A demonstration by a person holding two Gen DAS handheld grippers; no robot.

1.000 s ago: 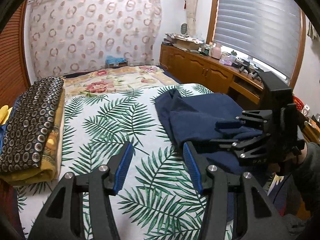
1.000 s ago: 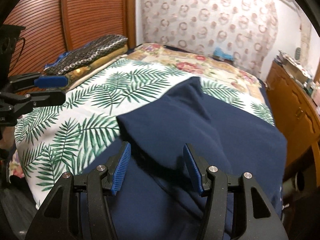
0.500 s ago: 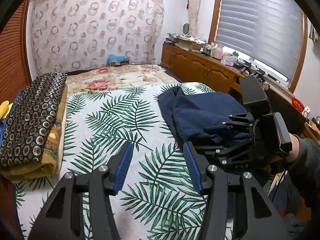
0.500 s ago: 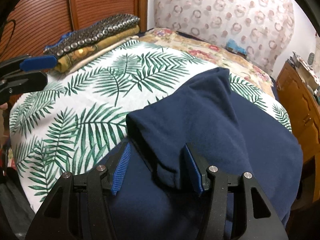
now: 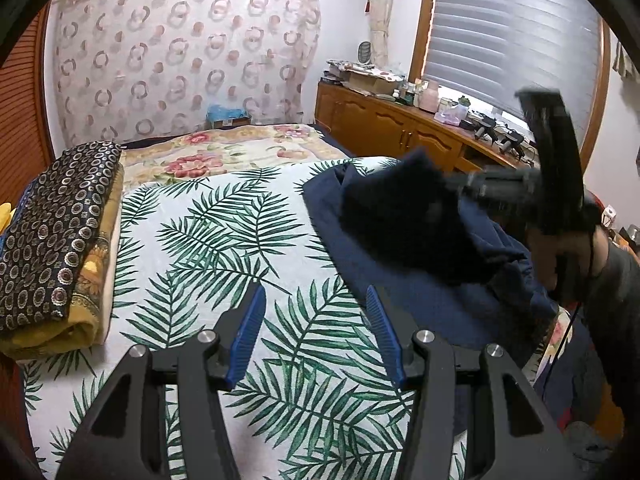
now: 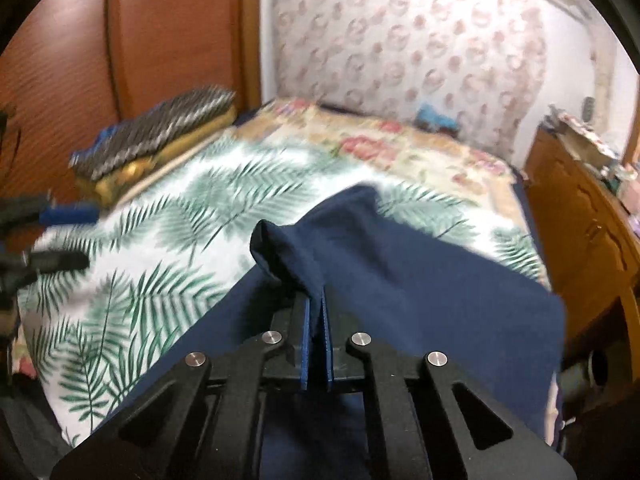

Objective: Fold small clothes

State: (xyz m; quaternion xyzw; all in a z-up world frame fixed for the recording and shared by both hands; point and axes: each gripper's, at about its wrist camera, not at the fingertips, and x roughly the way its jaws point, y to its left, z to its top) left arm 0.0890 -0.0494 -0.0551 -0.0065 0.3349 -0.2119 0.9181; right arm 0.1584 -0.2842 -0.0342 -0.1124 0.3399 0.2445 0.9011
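- The right gripper (image 6: pixel 315 320) has its blue pads pinched nearly together on a fold of the navy garment (image 6: pixel 400 288), which rises from the jaws like a tent.
- From that pinch the cloth runs away up the bed, over the palm-leaf sheet (image 5: pixel 240 240).
- The left gripper (image 5: pixel 316 336) gapes wide and empty, with the garment just to its right, so the right hand is nearer.
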